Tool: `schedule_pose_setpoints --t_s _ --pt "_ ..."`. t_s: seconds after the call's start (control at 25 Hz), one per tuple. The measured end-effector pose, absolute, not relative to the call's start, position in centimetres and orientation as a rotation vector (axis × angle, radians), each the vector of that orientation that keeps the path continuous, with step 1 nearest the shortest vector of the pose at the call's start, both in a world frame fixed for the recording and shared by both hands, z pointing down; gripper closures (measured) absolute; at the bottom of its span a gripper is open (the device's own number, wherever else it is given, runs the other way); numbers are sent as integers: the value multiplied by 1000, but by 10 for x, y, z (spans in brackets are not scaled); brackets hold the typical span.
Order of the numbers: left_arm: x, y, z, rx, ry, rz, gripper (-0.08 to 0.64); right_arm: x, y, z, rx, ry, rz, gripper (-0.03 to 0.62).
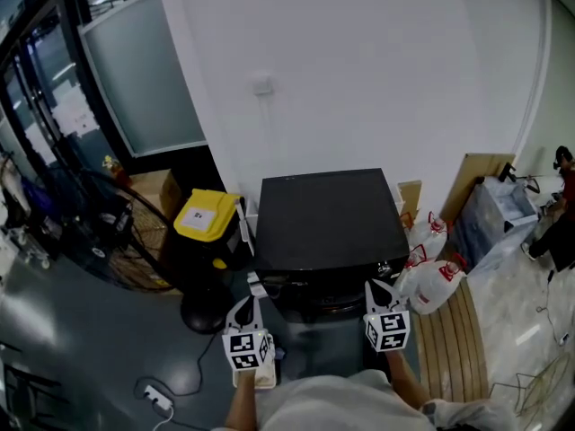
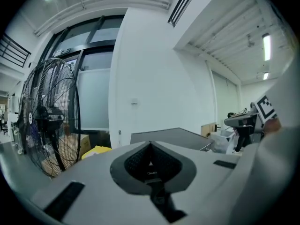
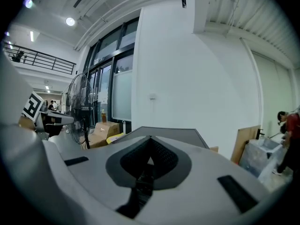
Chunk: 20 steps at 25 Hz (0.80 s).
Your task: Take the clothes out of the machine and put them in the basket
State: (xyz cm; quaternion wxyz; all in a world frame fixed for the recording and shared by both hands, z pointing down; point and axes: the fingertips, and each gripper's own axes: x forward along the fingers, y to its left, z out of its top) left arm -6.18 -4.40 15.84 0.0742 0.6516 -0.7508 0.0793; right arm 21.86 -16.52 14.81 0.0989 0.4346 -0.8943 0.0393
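Observation:
The black machine (image 1: pixel 331 215) stands against the white wall, and I look down on its flat top. Its front (image 1: pixel 325 299) is dark, so I cannot tell how the door stands. My left gripper (image 1: pixel 254 286) is level before the front's left side, shut with nothing between the jaws. My right gripper (image 1: pixel 375 287) is before the front's right side, also shut and empty. The machine's grey top (image 2: pixel 174 137) lies past the closed tips of the left gripper (image 2: pixel 150 143), and its top (image 3: pixel 165 131) also lies beyond the right gripper (image 3: pixel 150 137). No clothes or basket show.
A yellow-lidded bin (image 1: pixel 207 215) stands left of the machine, with a big floor fan (image 1: pixel 126 232) and cardboard box (image 1: pixel 154 189) further left. White bags with red handles (image 1: pixel 433 275) and a wooden slatted bench (image 1: pixel 455 334) sit on the right. A person (image 3: pixel 288 125) stands far right.

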Motion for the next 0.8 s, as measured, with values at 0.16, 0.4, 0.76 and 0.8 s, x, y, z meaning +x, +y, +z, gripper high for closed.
schedule_pose_setpoints --t_s 0.16,0.4,0.76,0.8 --pt "-56 -46 159 1961 -2242 234 541 221 -167 148 1289 -2639 117 568" --pt "-53 -47 158 1975 -2235 238 541 218 -163 152 1272 -2639 121 568" --pt "-46 -48 158 1976 -2238 248 541 215 -163 149 1237 -2660 111 568" --pt "-45 -48 159 1977 -2238 249 541 214 -162 149 1234 -2663 107 568"
